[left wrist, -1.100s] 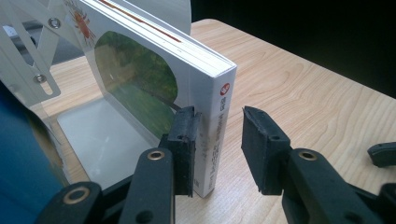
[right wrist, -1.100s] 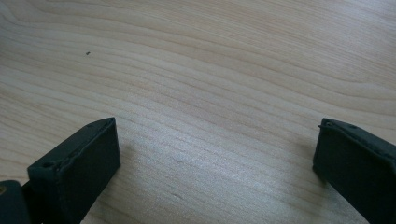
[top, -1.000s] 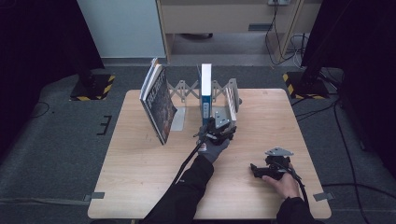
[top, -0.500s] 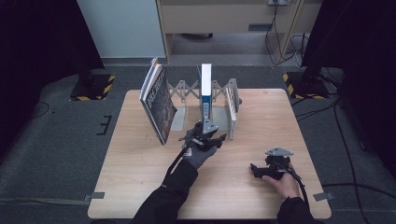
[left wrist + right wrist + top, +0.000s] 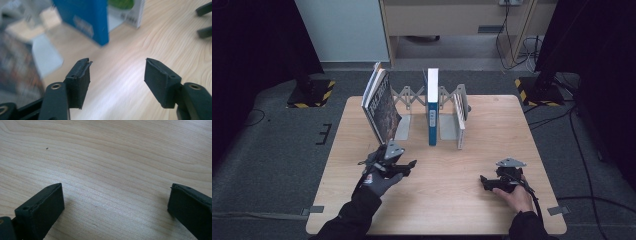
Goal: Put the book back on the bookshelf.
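Left gripper (image 5: 404, 166): jaws just opening, nothing between, hovering near the leaning book (image 5: 382, 107) (nearer hand)
Leaning book: standing ahead, tilting
Right gripper (image 5: 486, 182): gaping empty, well apart

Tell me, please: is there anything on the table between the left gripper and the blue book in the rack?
Nothing visible. Between the left gripper and the blue book lies bare table. Its jaws, just opening, are empty. The leaning book stands to the side.

Smooth wooden table (image 5: 452, 175), seemingly matt
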The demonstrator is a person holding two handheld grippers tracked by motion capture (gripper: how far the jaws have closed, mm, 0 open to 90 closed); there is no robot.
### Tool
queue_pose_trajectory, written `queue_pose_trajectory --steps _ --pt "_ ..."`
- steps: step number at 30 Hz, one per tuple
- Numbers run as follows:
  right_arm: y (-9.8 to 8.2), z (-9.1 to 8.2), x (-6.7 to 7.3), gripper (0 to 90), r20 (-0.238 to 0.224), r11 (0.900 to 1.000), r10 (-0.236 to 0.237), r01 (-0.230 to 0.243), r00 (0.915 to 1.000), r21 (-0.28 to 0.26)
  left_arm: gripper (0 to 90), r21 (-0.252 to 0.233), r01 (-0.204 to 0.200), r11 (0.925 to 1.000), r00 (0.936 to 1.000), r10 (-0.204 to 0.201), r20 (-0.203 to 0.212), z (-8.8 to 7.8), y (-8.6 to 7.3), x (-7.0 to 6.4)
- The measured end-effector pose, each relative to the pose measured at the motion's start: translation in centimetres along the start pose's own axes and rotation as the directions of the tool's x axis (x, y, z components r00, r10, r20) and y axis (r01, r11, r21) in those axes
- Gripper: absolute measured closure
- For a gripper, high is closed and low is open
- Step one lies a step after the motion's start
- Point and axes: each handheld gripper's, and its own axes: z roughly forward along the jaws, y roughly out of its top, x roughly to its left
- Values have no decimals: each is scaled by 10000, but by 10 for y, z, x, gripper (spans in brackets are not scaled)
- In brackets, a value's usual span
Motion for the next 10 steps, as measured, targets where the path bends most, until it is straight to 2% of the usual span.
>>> queue_pose_trajectory --steps 2,4,5,6,8,9,10 --pt "0 0 0 10 1 10000 0 0 10000 -4 327 118 575 9983 9983 -575 -12 -7 -15 10" --pt "0 0 0 9 0 10000 4 -4 10000 1 306 383 966 9946 9953 -962 -100 -13 -29 19" --pt "0 0 0 9 3 10000 3 -3 10000 0 293 410 1244 9914 9922 -1239 -135 -17 -35 23" --pt "0 0 0 9 2 10000 -1 1 10000 -2 291 461 1634 9855 9866 -1633 -62 -20 -41 27" --pt "0 0 0 9 -1 10000 1 -1 10000 -2 266 494 2471 9677 9687 -2479 106 -28 -52 37" --pt "0 0 0 9 0 10000 3 -3 10000 -1 266 498 2696 9617 9629 -2700 25 -31 -59 42" --pt "0 0 0 9 0 10000 1 -1 10000 0 262 629 2724 9601 9622 -2721 -141 -34 -65 46"
